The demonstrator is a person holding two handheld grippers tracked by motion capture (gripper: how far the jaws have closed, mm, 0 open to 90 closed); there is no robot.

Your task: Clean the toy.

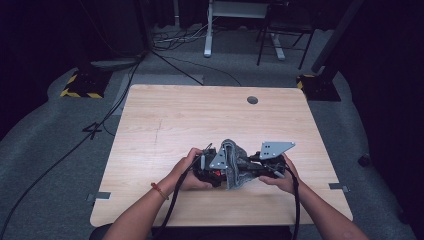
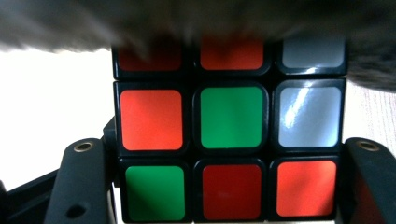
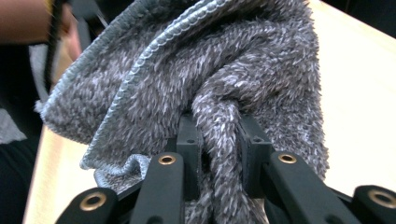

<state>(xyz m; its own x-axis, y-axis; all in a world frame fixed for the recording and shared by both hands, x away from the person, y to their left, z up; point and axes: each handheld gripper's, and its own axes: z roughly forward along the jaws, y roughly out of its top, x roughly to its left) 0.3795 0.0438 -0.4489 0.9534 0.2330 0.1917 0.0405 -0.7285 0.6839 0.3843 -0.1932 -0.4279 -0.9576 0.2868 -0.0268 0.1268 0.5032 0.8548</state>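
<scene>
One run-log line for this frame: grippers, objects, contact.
left gripper: shut on puzzle cube | right gripper: shut on grey cloth | cloth draped over cube's top | both low over table, near edge

Overall light: the table (image 1: 200,115) is evenly lit from above; the room around it is left dark.
Shadows: only faint ones are cast beside the hands on the table.
Glare: a white streak is seen on the cube (image 2: 229,140); the background left of it is blown out.
Blur: the cloth (image 3: 196,79) above the cube is smeared; in the right gripper view its fibres are rendered sharply.
</scene>
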